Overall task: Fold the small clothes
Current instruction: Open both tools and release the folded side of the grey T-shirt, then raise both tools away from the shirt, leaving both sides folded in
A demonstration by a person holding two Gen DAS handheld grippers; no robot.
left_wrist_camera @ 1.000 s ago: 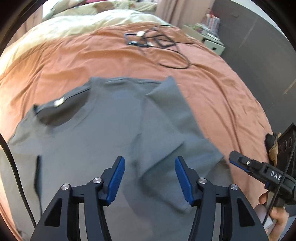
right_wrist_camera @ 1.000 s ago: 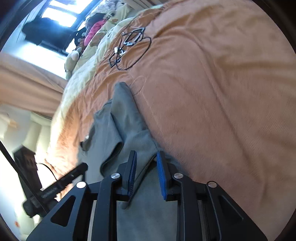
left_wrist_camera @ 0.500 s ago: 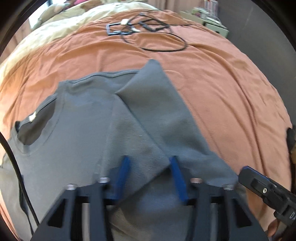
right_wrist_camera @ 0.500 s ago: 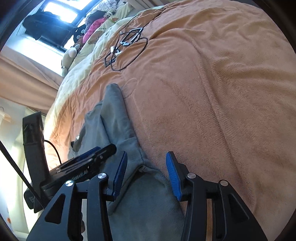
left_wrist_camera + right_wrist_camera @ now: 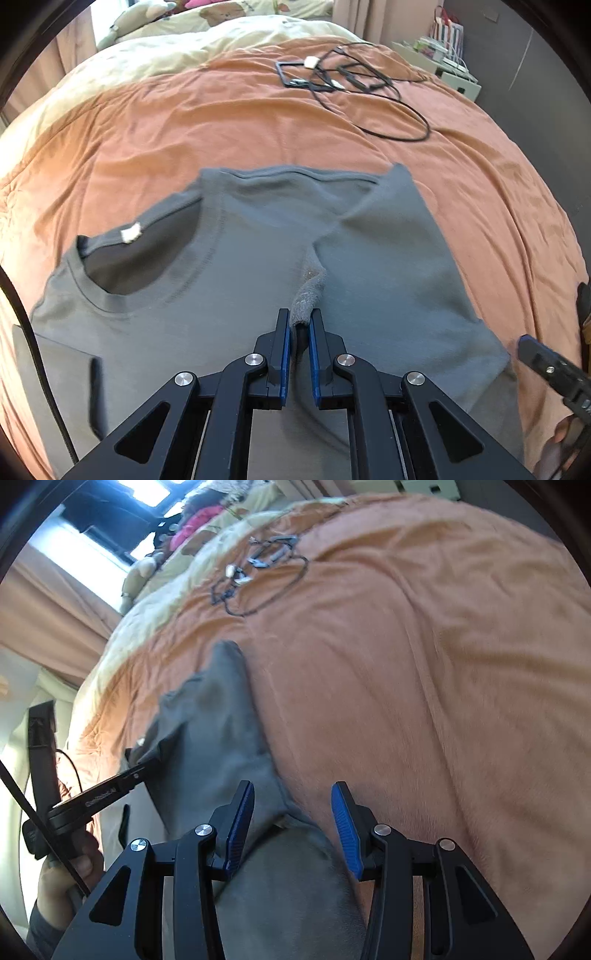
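Note:
A grey T-shirt (image 5: 229, 266) lies flat on the orange blanket (image 5: 184, 129), neck opening to the left. Its right sleeve (image 5: 391, 258) is folded inward over the body. My left gripper (image 5: 298, 319) points steeply down. Its jaws are closing, and the blue pads pinch a raised ridge of the grey cloth at the sleeve's edge. In the right wrist view my right gripper (image 5: 293, 794) stands open over the shirt's (image 5: 218, 716) side edge, with cloth lying loose between its fingers. The left gripper's tip (image 5: 140, 771) shows at the left there.
A tangle of black cables (image 5: 354, 81) lies on the blanket beyond the shirt. A cream duvet (image 5: 166, 51) covers the bed's far end. A low white unit (image 5: 450, 70) stands past the right edge. A person's hand (image 5: 62, 878) grips the left handle.
My left gripper moved onto the folded sleeve's edge and closed from wide open to a pinch on the cloth. My right gripper's jaws spread apart from a narrow gap.

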